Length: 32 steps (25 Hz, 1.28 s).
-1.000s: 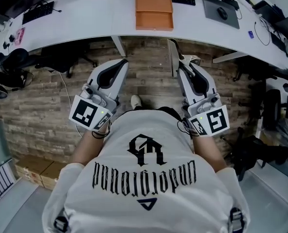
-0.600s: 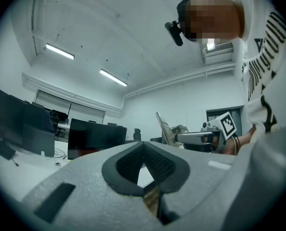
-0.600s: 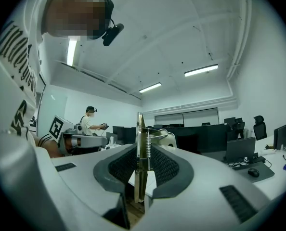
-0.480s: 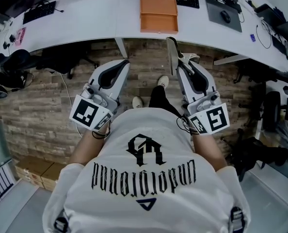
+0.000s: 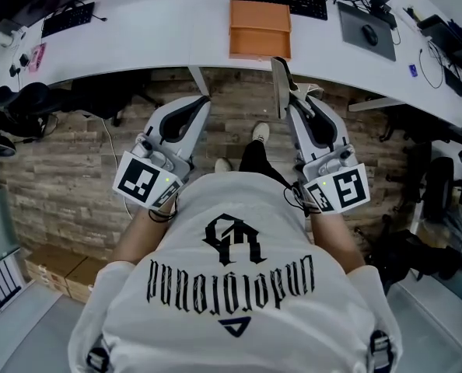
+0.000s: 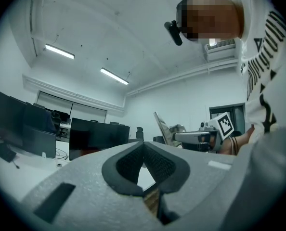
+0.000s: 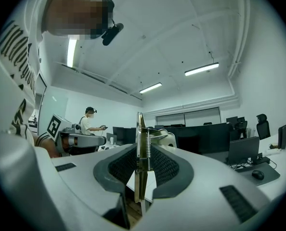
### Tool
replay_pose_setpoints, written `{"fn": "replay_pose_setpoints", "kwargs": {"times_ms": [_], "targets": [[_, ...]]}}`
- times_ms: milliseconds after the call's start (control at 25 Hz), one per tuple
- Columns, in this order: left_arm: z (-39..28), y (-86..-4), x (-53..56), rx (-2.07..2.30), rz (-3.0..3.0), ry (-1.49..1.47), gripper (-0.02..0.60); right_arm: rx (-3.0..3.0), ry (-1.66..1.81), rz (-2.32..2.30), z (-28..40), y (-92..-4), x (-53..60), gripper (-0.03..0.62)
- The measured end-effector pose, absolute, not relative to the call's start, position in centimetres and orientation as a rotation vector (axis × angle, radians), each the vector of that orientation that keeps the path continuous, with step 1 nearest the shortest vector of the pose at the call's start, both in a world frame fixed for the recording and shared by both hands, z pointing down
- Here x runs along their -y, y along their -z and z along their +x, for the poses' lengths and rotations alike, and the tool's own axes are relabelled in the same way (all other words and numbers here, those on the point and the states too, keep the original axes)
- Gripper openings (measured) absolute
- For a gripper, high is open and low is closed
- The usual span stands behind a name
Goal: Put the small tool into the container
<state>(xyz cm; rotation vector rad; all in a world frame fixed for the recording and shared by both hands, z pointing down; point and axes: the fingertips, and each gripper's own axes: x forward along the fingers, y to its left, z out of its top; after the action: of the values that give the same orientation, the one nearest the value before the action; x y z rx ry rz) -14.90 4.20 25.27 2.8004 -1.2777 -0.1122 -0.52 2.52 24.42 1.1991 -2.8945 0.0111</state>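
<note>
The left claw (image 6: pixel 144 144) is hanging clenched, with nothing between its pads. The orange container (image 5: pixel 260 29) is sitting on the white desk (image 5: pixel 161 33), well ahead of both claws. The right claw (image 7: pixel 142 150) is grasping the small tool (image 7: pixel 139 124), a sprung metal piece standing upright. Judged progress: pickup is done; placing the tool into the container is remaining.

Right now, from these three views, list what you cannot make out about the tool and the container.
1. Tool: lower end, right gripper view, hidden by the pads of the right claw; its type is unclear.
2. Container: contents, head view, too small to tell; it shows in neither gripper view.
3. Desk: both ends, head view, cut off by the frame edges.
</note>
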Motion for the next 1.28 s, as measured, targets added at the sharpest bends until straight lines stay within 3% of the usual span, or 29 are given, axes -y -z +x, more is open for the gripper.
{"fn": "replay_pose_setpoints", "kwargs": {"times_ms": [1280], "targets": [[-5.7, -28.5, 16.8, 1.411, 2.649, -0.031, 0.014, 2.893, -0.203, 1.028, 10.7, -28.4, 19.4, 0.089]]}}
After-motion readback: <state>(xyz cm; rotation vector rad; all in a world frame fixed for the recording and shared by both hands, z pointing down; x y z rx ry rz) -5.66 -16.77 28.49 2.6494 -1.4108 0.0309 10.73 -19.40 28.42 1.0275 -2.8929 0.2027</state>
